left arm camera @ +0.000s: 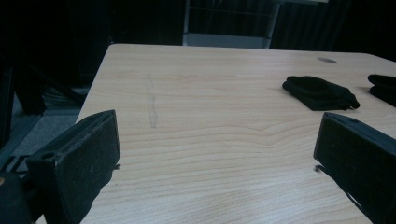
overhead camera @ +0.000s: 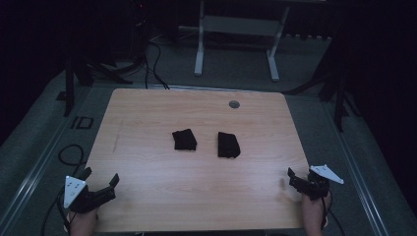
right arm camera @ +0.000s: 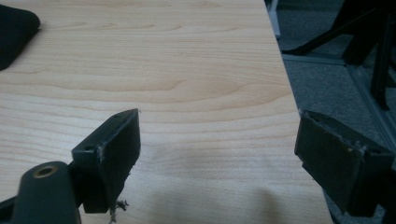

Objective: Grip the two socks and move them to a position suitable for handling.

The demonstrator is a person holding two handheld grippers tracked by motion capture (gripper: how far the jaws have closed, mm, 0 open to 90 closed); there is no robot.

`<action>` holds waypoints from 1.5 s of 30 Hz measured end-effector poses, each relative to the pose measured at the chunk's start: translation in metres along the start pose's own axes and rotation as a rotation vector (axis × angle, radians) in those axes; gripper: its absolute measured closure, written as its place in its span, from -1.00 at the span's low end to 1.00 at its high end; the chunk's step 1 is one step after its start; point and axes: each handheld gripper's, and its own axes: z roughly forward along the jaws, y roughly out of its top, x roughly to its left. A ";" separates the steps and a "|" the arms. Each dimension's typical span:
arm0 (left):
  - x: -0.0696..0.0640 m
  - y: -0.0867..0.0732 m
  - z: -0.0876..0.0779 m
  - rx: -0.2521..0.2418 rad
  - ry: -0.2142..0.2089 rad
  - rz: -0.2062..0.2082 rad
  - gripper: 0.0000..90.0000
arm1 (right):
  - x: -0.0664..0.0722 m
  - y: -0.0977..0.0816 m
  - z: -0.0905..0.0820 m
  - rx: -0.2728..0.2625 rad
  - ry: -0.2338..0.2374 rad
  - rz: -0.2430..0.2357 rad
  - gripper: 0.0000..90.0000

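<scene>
Two folded black cloths lie side by side in the middle of the wooden table (overhead camera: pixel 147 196): the left cloth (overhead camera: pixel 184 139) and the right cloth (overhead camera: pixel 228 144). My left gripper (overhead camera: pixel 101 177) rests at the table's near left corner, jaws wide apart with nothing between them. In the left gripper view the left cloth (left arm camera: pixel 320 92) lies ahead to the right, and a corner of the right cloth (left arm camera: pixel 384 87) shows at the edge. My right gripper (overhead camera: pixel 299 178) sits at the near right edge, open and empty. The right gripper view catches the right cloth (right arm camera: pixel 14 32) at top left.
A small grey grommet (overhead camera: pixel 234 104) sits in the tabletop near the far edge. Beyond the table stand a white frame (overhead camera: pixel 236 34), dark stands and cables on the grey floor. The table's right edge (right arm camera: pixel 285 84) runs close beside my right gripper.
</scene>
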 end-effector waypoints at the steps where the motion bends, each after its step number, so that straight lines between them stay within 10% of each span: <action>1: 0.000 0.000 0.000 0.002 -0.004 0.000 -0.98 | 0.000 0.000 0.001 0.005 0.004 -0.002 -0.69; 11: -0.005 -0.001 0.000 0.005 -0.062 0.035 -0.98 | 0.002 0.000 0.000 0.028 0.017 -0.020 -0.68; 21: -0.012 0.001 -0.001 -0.010 -0.124 -0.012 -0.98 | 0.018 0.008 0.006 0.101 0.171 -0.154 -0.68; 26: -0.016 0.001 0.000 0.026 -0.118 0.030 -0.98 | 0.032 0.014 0.011 0.134 0.238 -0.205 -0.68; 36: -0.016 0.005 0.001 0.079 -0.176 -0.095 -0.98 | 0.065 0.040 0.015 0.134 0.363 -0.258 -0.69; 45: -0.020 0.005 0.001 0.093 -0.212 -0.040 -0.98 | 0.106 0.069 0.024 0.092 0.496 -0.290 -0.71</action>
